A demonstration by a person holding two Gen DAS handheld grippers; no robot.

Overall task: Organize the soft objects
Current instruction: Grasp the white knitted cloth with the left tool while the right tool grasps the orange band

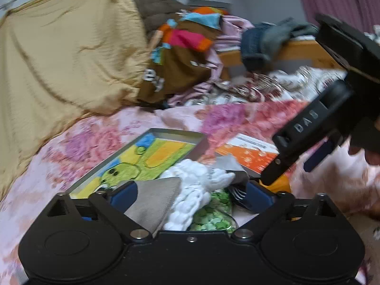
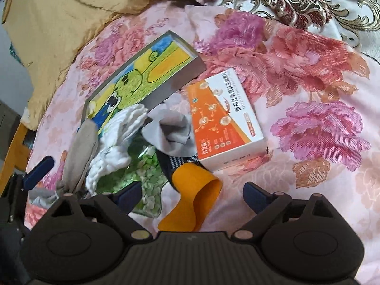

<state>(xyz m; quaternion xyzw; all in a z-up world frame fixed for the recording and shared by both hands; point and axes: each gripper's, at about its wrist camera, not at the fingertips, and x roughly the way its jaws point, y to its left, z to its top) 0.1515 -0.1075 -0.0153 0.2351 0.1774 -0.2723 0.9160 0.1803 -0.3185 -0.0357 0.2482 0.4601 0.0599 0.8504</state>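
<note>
Heap of soft pieces on the floral bedsheet, close under both grippers, wedged between a frog-printed tin and an orange-and-white box

Left gripper: fingers spread wide, nothing clamped; white knitted piece and grey cloth directly ahead and partly inside the gap, above a green-flecked bag. Long axis of the white piece roughly along the pointing line, slanting from near-left to far-right, so across the closing direction. Contact between grey cloth and left-hand pad not resolvable through blur.

Right gripper: fingers likewise wide and empty; orange piece in the gap, long axis running forward and slightly left toward a dark patterned sock. White and grey pieces well off to its left.

Judged nearer hand: left for white and grey, right for orange and the sock
</note>
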